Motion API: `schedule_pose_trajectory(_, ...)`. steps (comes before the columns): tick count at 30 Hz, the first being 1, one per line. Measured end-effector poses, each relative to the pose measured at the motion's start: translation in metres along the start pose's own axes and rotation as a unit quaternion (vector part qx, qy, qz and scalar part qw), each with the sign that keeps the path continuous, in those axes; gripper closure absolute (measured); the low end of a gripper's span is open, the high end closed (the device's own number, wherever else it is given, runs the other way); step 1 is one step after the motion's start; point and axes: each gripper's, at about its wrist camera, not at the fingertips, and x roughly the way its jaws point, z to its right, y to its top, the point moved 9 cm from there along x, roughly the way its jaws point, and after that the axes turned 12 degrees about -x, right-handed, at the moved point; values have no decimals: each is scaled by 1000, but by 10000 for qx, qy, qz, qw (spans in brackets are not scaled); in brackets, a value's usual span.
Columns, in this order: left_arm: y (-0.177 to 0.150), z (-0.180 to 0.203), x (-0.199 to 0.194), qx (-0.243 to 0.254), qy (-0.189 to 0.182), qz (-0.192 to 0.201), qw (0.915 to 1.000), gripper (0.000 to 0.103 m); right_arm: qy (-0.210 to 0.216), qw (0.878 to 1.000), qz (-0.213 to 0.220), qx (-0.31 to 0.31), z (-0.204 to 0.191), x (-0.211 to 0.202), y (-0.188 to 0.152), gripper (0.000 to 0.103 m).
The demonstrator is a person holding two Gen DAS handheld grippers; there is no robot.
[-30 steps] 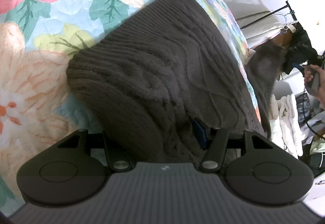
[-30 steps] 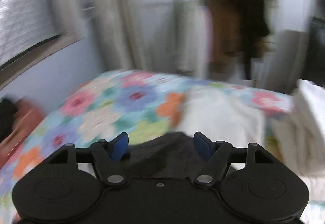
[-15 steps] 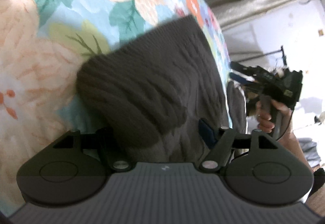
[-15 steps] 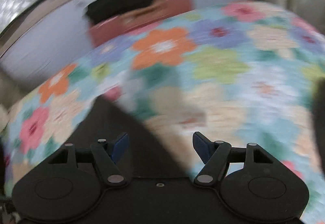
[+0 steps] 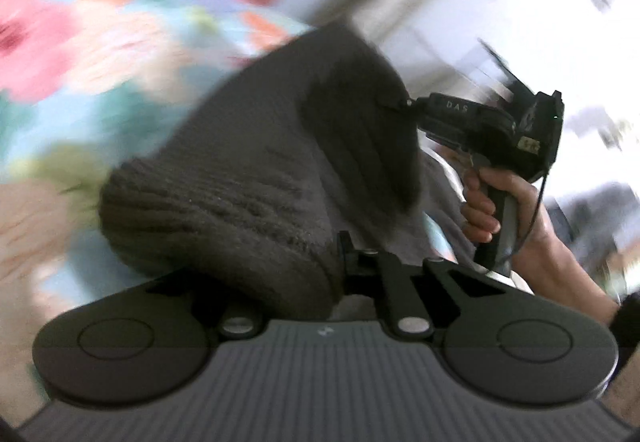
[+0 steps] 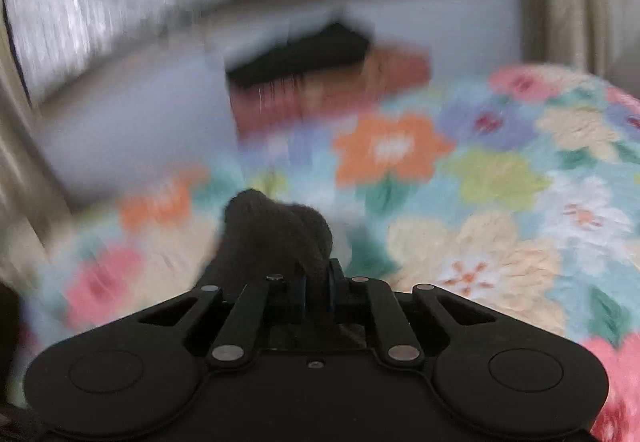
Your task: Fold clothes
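Your left tool [image 5: 340,254] is closing on the sweater [image 5: 240,177] hem, knit bunched between its jaws. Your right tool [image 6: 316,284] is closing too, pinching a sweater corner. Sweater lies on the floral bed [image 6: 500,177], partly lifted.

left wrist: close, faces sweater [image 5: 248,177] | right wrist: close, faces quilt [image 6: 500,177] | shared: both
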Motion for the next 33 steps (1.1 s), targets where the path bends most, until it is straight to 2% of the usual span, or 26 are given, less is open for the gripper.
schedule_pose_trajectory(2, -19, 21, 5, 362, -143, -521, 9979, 93, -372, 9978, 356, 420, 24, -60, -17, 91)
schedule_pose_trajectory(3, -30, 31, 7, 541, -179, -812, 9951, 93, -633, 9963, 312, 496, 35, -84, -35, 91)
schedule_pose_trajectory(5, -53, 36, 14, 848, 49, -1452, 9857, 91, -1152, 9919, 93, 528, 53, -126, -73, 91)
schedule_pose_trajectory(7, -72, 36, 18, 1130, 337, -1990, 9729, 89, -1493, 9855, -411, 694, 68, -160, -121, 91)
schedule_pose_trajectory(9, -79, 33, 20, 1333, 526, -2094, 9673, 88, -1704, 9772, -769, 1006, 77, -181, -158, 91)
schedule_pose_trajectory(11, -81, 34, 20, 1455, 553, -2123, 9647, 79, -1946, 9659, -1075, 1326, 86, -197, -187, 89)
schedule_pose_trajectory(13, -78, 37, 17, 1420, 428, -2120, 9659, 73, -2243, 9514, -1326, 1642, 95, -208, -206, 80)
schedule_pose_trajectory(16, -69, 45, 6, 1203, 37, -1967, 9730, 69, -3129, 9077, -2086, 1861, 114, -220, -225, 71)
schedule_pose_trajectory(18, -59, 48, -6, 994, -261, -1819, 9779, 59, -3502, 8921, -1862, 2166, 127, -237, -220, 70)
schedule_pose_trajectory(20, -45, 45, -13, 617, -539, -1648, 9829, 54, -3546, 8919, -1309, 2484, 129, -251, -204, 70)
schedule_pose_trajectory(23, -38, 39, -12, 346, -564, -1632, 9844, 51, -3169, 9116, -608, 2549, 116, -256, -168, 58)
schedule_pose_trajectory(25, -40, 33, -5, 354, -323, -1502, 9875, 46, -2719, 9314, -496, 2368, 99, -247, -150, 48)
schedule_pose_trajectory(27, -45, 32, 3, 161, -466, -1474, 9878, 47, -2110, 9508, -540, 2202, 73, -230, -139, 46)
schedule_pose_trajectory(28, -48, 35, 5, 85, -710, -1535, 9856, 59, -1876, 9562, -543, 2180, 61, -222, -137, 45)
schedule_pose_trajectory(30, -58, 53, 3, 120, -1321, -1782, 9750, 78, -1244, 9649, -389, 2281, 36, -209, -133, 45)
schedule_pose_trajectory(31, -66, 65, 1, 272, -1491, -1933, 9694, 78, -849, 9675, -270, 2367, 24, -203, -131, 45)
schedule_pose_trajectory(33, -82, 82, -4, 554, -1684, -2218, 9588, 78, 173, 9630, -19, 2689, -2, -195, -125, 45)
